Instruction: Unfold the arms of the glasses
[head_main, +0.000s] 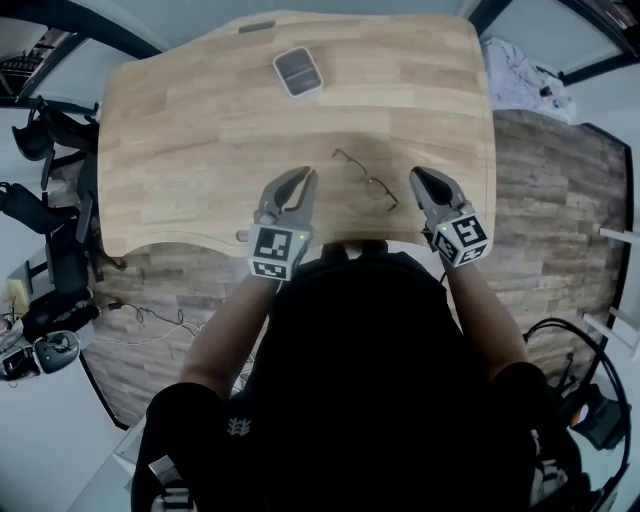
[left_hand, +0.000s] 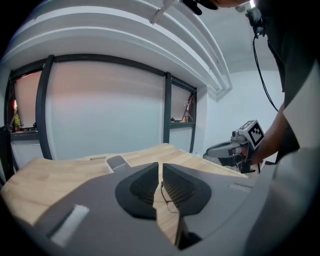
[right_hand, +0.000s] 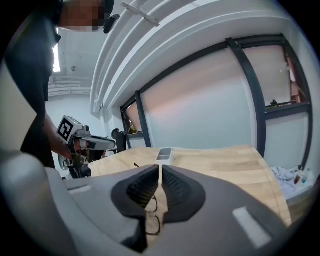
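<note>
Wood-plank tabletop (head_main: 200, 130) over brick-pattern floor; chairs and cables crowded the floor off its 9 o'clock side.

- Left gripper (head_main: 303, 178) hovered near the 6 o'clock edge, fingers drawn almost together, nothing between them.
- Glasses (head_main: 366, 178) lay flat at that gripper's 3 o'clock, between both tools and close to the 6 o'clock edge. Thin wire frame; whether the arms were folded I could not tell.
- Right gripper (head_main: 420, 178) was just past the glasses, fingers likewise nearly closed and empty.

Likely risks: a closed fingertip nudging the light frame toward 6 o'clock could slide it off the edge. Pinching a lens or forcing a hinge could bend the wire.

Room: bare wood ran open toward 12 o'clock up to a small case (head_main: 298, 72), and was free at 9 and 3 o'clock. Only the 6 o'clock margin was tight.
</note>
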